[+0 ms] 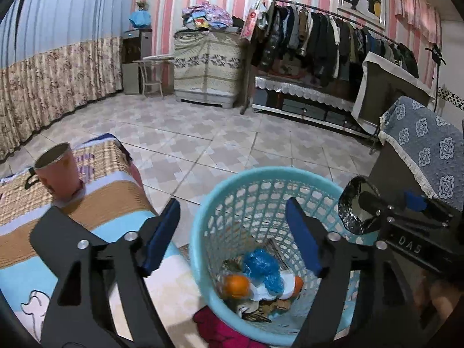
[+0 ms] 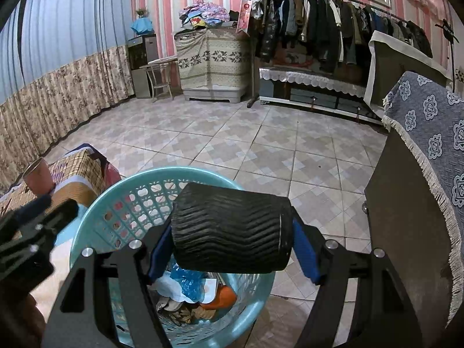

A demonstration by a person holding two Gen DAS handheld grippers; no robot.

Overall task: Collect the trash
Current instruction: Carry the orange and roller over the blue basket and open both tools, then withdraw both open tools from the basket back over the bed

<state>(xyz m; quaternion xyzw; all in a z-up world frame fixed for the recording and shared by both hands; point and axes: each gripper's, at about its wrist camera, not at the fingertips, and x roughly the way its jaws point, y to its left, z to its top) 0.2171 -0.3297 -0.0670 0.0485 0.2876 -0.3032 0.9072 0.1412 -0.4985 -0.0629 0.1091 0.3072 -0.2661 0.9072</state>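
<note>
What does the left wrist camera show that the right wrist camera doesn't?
Only the left view shows the black cup's shiny open mouth, and the left claw open and empty above the basket. Only the right view shows the cup's ribbed side, lying sideways and pinched in the right claw. Both show the blue basket with trash inside and the pink cup on the patterned cloth.

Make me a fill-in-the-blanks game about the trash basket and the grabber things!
1. The right gripper is holding a black ribbed ____ sideways above the basket.
2. The plastic basket is light ____ in colour.
3. The left gripper is ____ and holds nothing.
4. The pink cup stands on the striped ____.

Missing words: cup; blue; open; cloth
</note>
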